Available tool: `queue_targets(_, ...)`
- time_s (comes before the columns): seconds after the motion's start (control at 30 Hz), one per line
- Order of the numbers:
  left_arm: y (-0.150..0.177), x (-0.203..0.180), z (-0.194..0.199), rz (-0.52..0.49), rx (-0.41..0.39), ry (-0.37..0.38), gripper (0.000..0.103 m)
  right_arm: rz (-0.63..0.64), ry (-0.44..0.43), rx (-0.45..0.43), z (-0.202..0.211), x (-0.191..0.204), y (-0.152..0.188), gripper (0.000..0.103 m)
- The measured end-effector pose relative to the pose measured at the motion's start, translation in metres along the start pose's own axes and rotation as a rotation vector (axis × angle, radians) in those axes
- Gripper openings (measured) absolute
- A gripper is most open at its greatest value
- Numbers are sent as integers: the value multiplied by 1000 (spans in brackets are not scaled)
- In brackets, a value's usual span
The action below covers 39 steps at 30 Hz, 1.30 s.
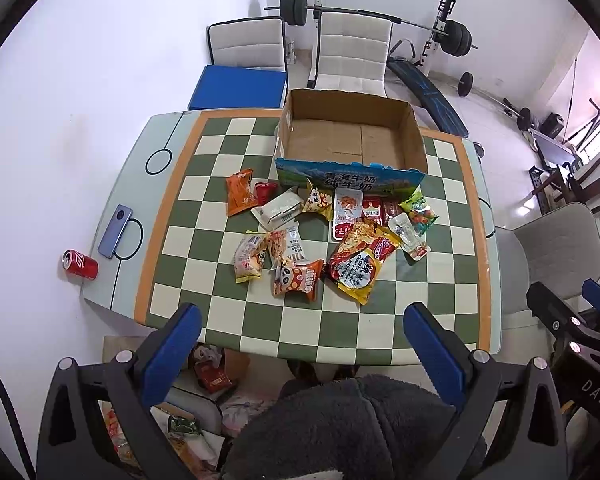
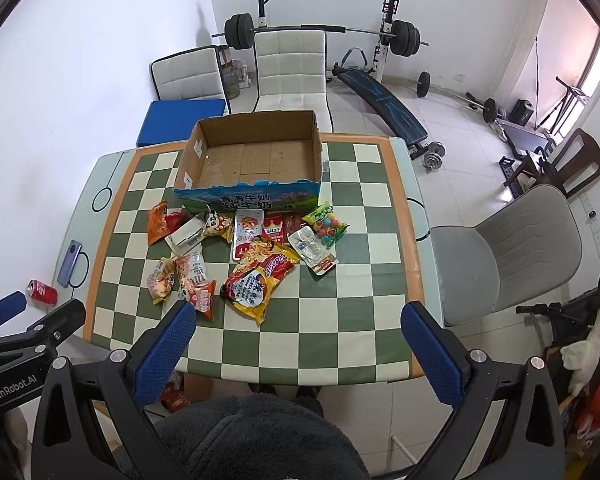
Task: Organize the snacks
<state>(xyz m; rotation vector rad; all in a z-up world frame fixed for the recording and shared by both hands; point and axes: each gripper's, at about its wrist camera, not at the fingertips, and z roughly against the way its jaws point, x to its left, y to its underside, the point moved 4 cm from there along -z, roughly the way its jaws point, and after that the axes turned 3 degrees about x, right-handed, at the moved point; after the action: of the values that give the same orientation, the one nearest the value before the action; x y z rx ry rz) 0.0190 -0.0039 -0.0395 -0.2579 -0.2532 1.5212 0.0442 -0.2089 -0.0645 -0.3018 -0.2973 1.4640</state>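
Several snack packets lie in a loose heap on the checkered table (image 1: 340, 332) (image 2: 340, 320), in front of an empty cardboard box (image 1: 352, 140) (image 2: 256, 160). A large red-and-yellow noodle bag (image 1: 358, 266) (image 2: 256, 280) lies nearest me. An orange packet (image 1: 240, 192) (image 2: 158, 222) is at the heap's left, a green candy bag (image 1: 420, 210) (image 2: 326, 224) at its right. My left gripper (image 1: 300, 344) is open and empty, held high above the table's near edge. My right gripper (image 2: 298, 344) is open and empty too, to the right of the left one.
A red soda can (image 1: 80, 265) (image 2: 42, 292) and a phone (image 1: 115, 231) (image 2: 70, 264) lie at the table's left end. White chairs (image 1: 352, 52) stand behind the box, a grey chair (image 2: 508, 252) at the right. Weight equipment (image 2: 380, 92) fills the back.
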Motion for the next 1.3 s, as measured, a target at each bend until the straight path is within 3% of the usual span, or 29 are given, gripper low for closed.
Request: queue_targets(1.3,6,-8,7,3,-2,9,103,-18,-2,4,-1,-11,7,103)
